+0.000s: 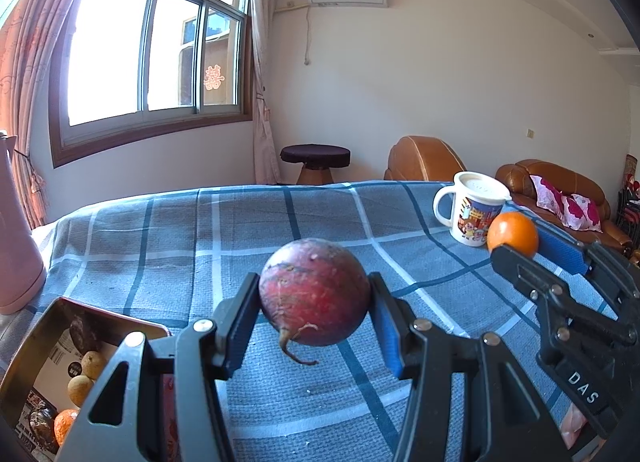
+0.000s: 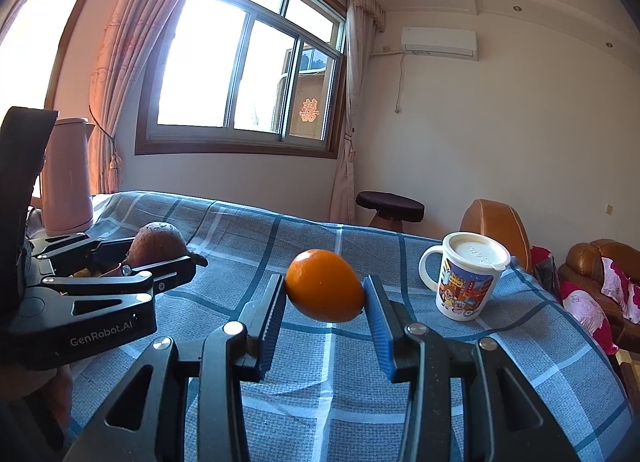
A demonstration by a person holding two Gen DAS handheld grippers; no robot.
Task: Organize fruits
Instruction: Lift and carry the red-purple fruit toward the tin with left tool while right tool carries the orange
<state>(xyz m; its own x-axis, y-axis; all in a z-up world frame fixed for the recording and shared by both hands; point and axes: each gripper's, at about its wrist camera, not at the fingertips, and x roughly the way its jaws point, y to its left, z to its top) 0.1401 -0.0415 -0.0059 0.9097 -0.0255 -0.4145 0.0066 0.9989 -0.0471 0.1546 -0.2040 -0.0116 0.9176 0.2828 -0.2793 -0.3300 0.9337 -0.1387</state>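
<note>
Two grippers, each closed on one fruit, both held above the blue plaid tablecloth. Left gripper: blue pads pressed against either side of a dark red round fruit with a curled stem hanging below; jaws stand as wide as the fruit. Right gripper: pads clamped on the two ends of a small orange fruit, jaws a moderate gap apart. In the left wrist view the right gripper enters from the right, its orange fruit just in front of the cartoon-printed white mug, which carries a lid and stands on the cloth at far right. Near left, below the left gripper, an open metal tin holds several small fruits: two yellowish, one orange, one dark; the gripper body hides part of it. Pink jug at far left edge of the table. Beyond the table: dark-topped stool, brown leather sofa with floral cushion, curtained window.
</note>
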